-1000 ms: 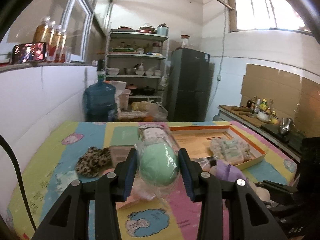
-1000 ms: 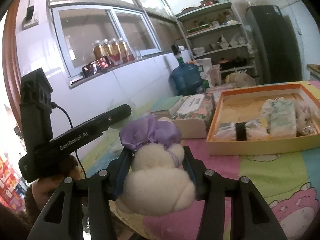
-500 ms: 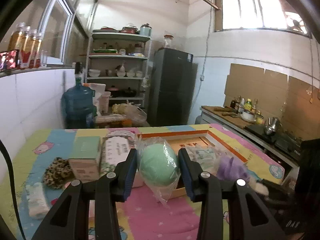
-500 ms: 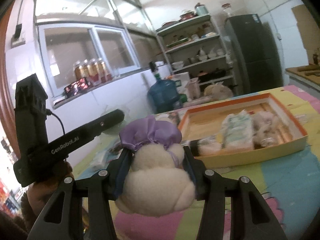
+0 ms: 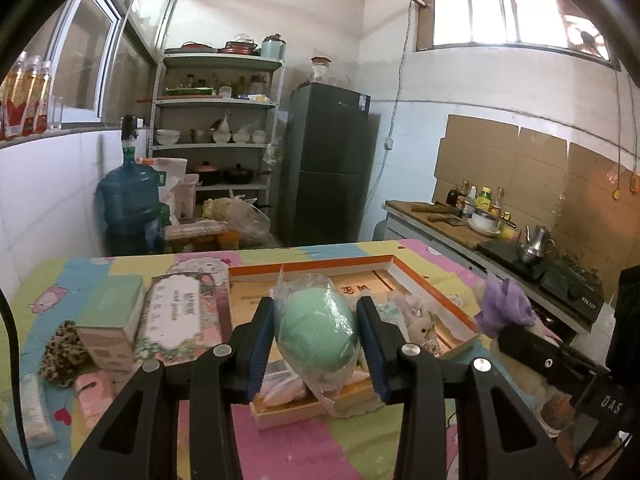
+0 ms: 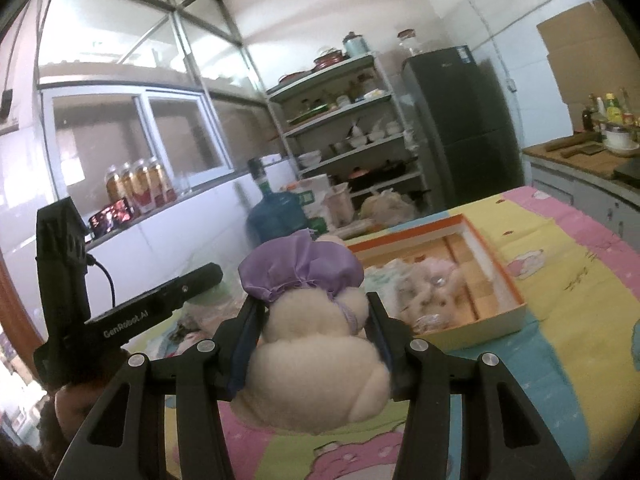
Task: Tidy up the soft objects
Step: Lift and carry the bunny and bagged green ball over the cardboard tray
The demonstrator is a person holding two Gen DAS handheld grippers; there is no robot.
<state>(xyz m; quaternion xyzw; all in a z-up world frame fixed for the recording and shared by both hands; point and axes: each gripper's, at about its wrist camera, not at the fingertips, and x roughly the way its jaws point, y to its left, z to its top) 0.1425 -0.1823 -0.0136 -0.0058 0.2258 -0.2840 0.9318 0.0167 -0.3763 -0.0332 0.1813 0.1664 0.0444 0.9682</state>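
Note:
My left gripper (image 5: 316, 332) is shut on a green egg-shaped soft ball (image 5: 318, 330) wrapped in clear plastic, held above the near edge of the orange-rimmed cardboard tray (image 5: 312, 268). My right gripper (image 6: 314, 324) is shut on a cream plush toy with a purple bonnet (image 6: 316, 344), in the air before the same tray (image 6: 500, 272). The plush's purple bonnet (image 5: 506, 308) shows at the right of the left wrist view. Several soft packets and small plush toys (image 6: 424, 288) lie inside the tray.
On the cartoon-print table cover lie a green box (image 5: 112, 316), a floral tissue pack (image 5: 176, 316), a leopard-print cloth (image 5: 60, 348) and pink and white packets (image 5: 36, 412). Behind the table stand a water jug (image 5: 130, 204), shelves (image 5: 218, 128) and a fridge (image 5: 328, 160). A counter (image 5: 480, 232) runs along the right.
Both grippers have swung rightwards with their loads still gripped. The tray now sits under and ahead of the left gripper, and nearer and more to the right in the right wrist view.

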